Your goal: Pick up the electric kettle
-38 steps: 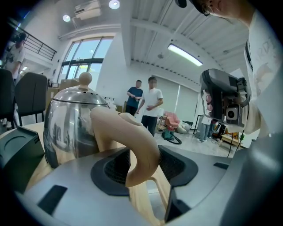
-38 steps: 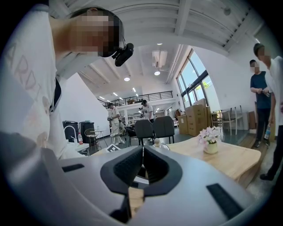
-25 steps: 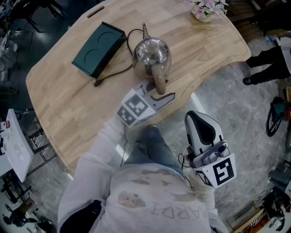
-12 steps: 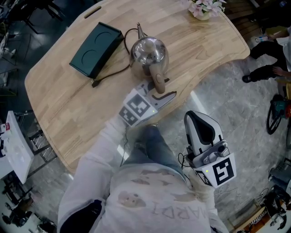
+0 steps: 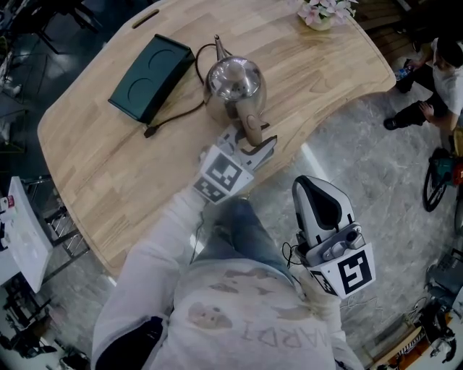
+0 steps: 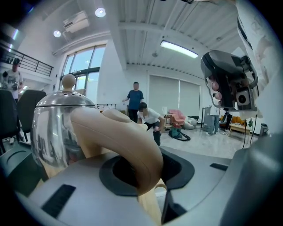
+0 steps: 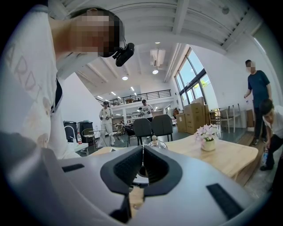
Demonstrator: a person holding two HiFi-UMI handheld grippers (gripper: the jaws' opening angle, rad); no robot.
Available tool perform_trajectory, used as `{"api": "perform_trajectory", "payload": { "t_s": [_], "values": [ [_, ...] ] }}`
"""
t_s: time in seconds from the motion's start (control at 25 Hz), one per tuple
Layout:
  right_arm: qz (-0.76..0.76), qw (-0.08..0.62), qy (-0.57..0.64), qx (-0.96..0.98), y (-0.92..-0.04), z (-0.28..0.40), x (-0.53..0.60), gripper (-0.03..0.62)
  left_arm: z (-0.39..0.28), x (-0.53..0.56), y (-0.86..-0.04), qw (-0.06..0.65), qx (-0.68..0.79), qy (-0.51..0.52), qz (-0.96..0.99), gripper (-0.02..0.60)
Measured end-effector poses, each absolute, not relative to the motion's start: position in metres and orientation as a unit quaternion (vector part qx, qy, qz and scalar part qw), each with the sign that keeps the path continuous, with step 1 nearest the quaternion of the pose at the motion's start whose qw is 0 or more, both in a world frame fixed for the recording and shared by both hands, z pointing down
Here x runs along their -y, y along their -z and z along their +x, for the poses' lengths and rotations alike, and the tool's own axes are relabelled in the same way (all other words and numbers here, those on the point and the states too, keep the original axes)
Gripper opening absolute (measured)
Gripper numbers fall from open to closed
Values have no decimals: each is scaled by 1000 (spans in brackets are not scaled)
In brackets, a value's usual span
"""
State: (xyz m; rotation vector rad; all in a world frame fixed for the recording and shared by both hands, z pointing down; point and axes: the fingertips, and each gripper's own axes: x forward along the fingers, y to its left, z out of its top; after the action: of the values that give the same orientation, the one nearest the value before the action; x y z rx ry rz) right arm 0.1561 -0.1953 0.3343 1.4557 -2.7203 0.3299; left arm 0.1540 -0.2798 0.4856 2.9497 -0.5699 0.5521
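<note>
step: grip handle point(image 6: 128, 141) | electric kettle point(image 5: 233, 81) upright mid surface point(image 5: 108, 159), right of dark box point(image 5: 145, 79), handle toward near edge | left gripper point(image 5: 251, 141) fingers have just been closing, handle between them, pads look seated | right gripper point(image 5: 312, 186) fingers together, empty, off the surface at right | tip: firm the squeeze, lift straight, watch cord point(image 5: 177, 115)

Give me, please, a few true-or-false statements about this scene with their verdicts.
The kettle stands on the wooden table. True.
The left gripper is empty. False: its jaws, which have just been closing, grip the kettle's handle.
The right gripper has its jaws wide apart. False: they are together, holding nothing.
A dark green box lies on the table. True.
The flowers stand on the floor. False: they are on the table.
</note>
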Motion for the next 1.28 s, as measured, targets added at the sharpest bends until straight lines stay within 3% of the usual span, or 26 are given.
{"api": "perform_trajectory", "payload": {
  "t_s": [0.24,0.64,0.92,1.28],
  "values": [
    [475,24,-103,873,-332,161,190,18,152,276,-485,13,190,-170,967,112],
    [477,22,-98,873,-329,162,181,18,146,268,-472,33,193,-151,969,112],
    [476,19,-88,875,-320,151,167,18,142,253,-441,-28,179,-147,972,112],
    [472,10,-63,879,-297,124,129,18,116,205,-394,-57,172,-136,974,112]
  ]
}}
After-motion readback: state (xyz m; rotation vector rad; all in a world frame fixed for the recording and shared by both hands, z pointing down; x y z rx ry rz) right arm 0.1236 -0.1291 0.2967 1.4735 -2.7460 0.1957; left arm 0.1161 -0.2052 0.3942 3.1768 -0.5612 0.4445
